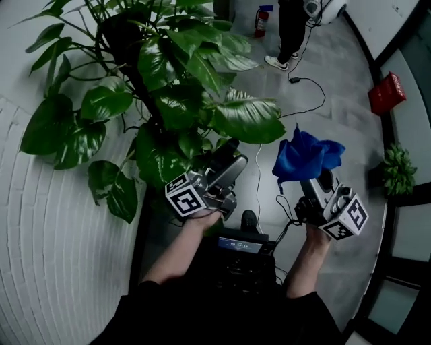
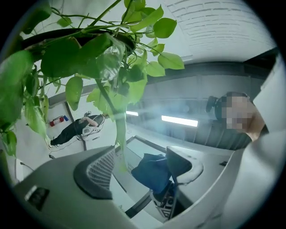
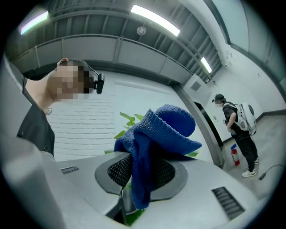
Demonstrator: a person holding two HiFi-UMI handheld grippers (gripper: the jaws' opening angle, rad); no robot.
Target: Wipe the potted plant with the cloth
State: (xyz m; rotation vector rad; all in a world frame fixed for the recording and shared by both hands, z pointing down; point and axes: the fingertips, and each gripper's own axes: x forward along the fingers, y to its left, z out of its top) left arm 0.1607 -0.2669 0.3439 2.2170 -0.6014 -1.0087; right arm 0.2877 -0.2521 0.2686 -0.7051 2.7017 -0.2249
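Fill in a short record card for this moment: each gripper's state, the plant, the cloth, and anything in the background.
Left gripper: jaws wide apart, gripping nothing; a hanging leaf shows between them, unpinched
Right gripper: shut on the blue cloth, which bunches up above the jaws
Potted plant: large glossy leaves, just beyond the left gripper
Wiping: cloth held beside the leaves, not on one
Background: fire extinguisher, standing person

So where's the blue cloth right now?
The blue cloth is pinched in the right gripper, right of centre in the head view, held up just beside the big leaves of the potted plant.
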